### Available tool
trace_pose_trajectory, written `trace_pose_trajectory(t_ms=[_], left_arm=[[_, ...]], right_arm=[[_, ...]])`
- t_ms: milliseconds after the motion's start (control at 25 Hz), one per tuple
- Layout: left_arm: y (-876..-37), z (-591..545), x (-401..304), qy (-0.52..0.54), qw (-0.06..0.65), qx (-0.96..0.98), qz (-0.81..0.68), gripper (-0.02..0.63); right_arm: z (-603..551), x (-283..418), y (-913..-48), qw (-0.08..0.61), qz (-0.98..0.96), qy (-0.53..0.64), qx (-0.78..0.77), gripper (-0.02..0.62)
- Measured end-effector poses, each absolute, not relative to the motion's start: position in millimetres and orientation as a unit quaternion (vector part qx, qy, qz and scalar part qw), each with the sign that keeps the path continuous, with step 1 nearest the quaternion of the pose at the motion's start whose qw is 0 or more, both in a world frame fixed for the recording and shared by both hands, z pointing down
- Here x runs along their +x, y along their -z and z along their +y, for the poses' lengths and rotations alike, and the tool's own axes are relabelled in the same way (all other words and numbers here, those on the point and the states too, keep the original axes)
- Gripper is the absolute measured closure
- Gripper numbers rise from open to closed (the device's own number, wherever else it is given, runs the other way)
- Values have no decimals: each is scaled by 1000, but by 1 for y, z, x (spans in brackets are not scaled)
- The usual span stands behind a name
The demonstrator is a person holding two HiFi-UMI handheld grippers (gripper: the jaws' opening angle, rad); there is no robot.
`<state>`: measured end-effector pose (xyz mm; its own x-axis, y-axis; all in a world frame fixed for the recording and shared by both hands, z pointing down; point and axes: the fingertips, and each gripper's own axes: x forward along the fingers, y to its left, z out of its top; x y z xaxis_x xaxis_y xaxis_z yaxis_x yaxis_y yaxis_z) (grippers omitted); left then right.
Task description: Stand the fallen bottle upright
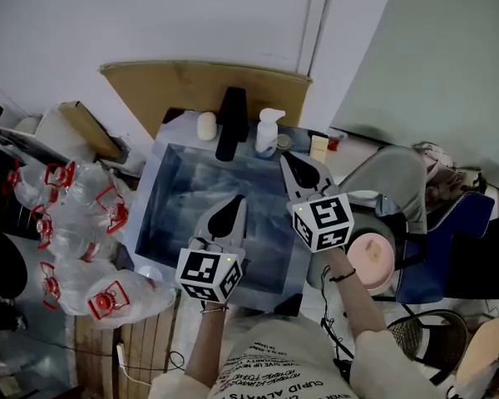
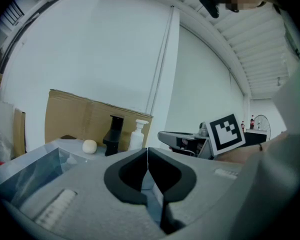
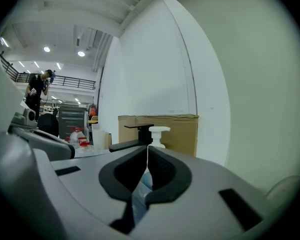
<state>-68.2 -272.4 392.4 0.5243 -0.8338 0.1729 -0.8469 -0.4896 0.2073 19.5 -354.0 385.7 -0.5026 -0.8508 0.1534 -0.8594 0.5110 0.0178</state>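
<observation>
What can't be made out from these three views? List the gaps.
- Pump bottle, lower body: right gripper view, hidden behind the shut right gripper.
- Sink, near part of its floor: head view, covered by the left gripper and the right gripper.
- Small items on the sink's right ledge: head view, too small to identify.
- Pump bottle's label: every view, too small to read.

Overhead; two low views toward bottle (image 1: 267, 133)

The white pump bottle (image 1: 267, 134) is standing upright on the back ledge of the sink (image 1: 154, 191), just beside the black faucet (image 1: 231, 123), on its right in the head view, in front of the cardboard (image 1: 175, 86).
</observation>
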Motion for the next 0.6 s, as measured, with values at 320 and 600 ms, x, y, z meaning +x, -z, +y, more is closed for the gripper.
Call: trace_pose_trajectory(t_ms=[320,600], left_arm=[[-369,-257,-72,-20,108,868,-484,581],[-354,-247,-79,-17,93,869,-487,581]], right_arm=[[-321,35,-372,58,-868,-44,492,591],[-294,48,-365,44,-869,-55,489,591]])
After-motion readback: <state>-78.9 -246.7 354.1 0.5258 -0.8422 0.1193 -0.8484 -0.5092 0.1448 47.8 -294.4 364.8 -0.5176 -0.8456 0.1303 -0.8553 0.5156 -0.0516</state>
